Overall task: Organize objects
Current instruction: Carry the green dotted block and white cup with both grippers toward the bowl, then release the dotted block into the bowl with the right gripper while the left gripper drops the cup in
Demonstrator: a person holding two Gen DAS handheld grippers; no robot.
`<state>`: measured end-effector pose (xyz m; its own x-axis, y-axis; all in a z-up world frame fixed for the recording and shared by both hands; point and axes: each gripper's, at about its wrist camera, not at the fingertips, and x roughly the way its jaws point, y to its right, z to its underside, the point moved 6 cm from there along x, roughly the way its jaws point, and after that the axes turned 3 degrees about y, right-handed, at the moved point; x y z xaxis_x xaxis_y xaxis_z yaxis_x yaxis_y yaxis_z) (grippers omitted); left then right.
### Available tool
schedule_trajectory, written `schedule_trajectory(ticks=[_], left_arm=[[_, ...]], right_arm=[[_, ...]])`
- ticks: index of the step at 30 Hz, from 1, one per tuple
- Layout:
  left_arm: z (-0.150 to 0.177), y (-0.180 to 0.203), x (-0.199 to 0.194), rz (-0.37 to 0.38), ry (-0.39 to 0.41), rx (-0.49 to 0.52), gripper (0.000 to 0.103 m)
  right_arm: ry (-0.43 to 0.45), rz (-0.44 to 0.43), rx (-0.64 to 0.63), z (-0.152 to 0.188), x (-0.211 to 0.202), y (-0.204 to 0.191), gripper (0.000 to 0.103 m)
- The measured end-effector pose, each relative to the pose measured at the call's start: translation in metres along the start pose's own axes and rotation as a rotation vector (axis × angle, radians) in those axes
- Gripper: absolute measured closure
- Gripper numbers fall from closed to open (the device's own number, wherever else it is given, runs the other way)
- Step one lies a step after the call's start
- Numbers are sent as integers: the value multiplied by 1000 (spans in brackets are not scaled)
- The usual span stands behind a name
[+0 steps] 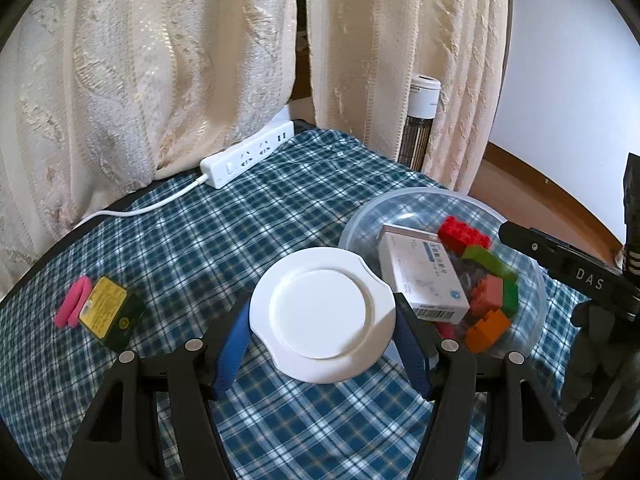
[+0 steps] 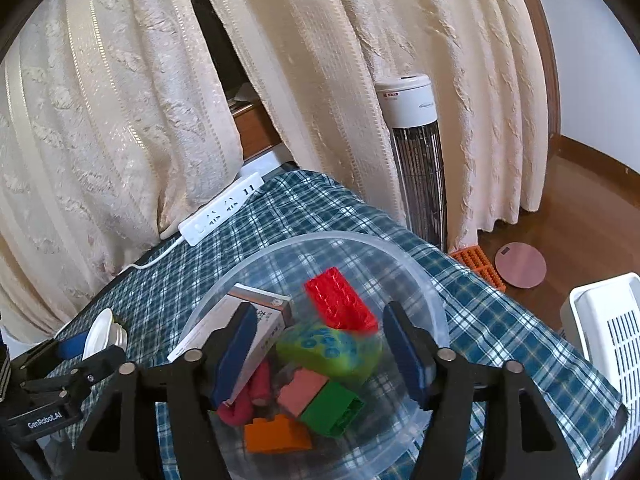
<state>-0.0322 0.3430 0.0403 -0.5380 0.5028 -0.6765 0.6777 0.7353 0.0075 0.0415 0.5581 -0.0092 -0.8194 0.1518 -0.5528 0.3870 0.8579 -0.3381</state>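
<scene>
My left gripper (image 1: 323,312) is shut on a round white lid (image 1: 322,314) and holds it above the plaid tablecloth (image 1: 240,224); the lid also shows edge-on in the right wrist view (image 2: 98,338). To its right stands a clear plastic bowl (image 1: 532,280) holding a white medicine box (image 1: 422,276) and red, green, pink and orange toy bricks. My right gripper (image 2: 318,340) is open above that bowl (image 2: 424,276). A red brick (image 2: 340,306) is blurred between its fingers, over the other bricks. A pink hair band (image 1: 72,306) and a dark green and yellow box (image 1: 108,312) lie at the left.
A white power strip (image 1: 248,154) with its cable lies at the table's back edge by the cream curtains. A tower heater (image 2: 416,152) stands behind the table. A white basket (image 2: 608,340) sits at the right, a pink disc (image 2: 520,266) on the wooden floor.
</scene>
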Motion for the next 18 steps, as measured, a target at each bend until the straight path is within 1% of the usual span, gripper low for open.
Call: schedule_trajectory(ticks=[11, 18], left_arm=[[-8, 25, 9, 44, -8, 29, 35], [-14, 45, 18, 102, -12, 53, 35]], right_arm=[[26, 21, -6, -2, -9, 9, 32], [36, 39, -2, -5, -14, 15, 32]])
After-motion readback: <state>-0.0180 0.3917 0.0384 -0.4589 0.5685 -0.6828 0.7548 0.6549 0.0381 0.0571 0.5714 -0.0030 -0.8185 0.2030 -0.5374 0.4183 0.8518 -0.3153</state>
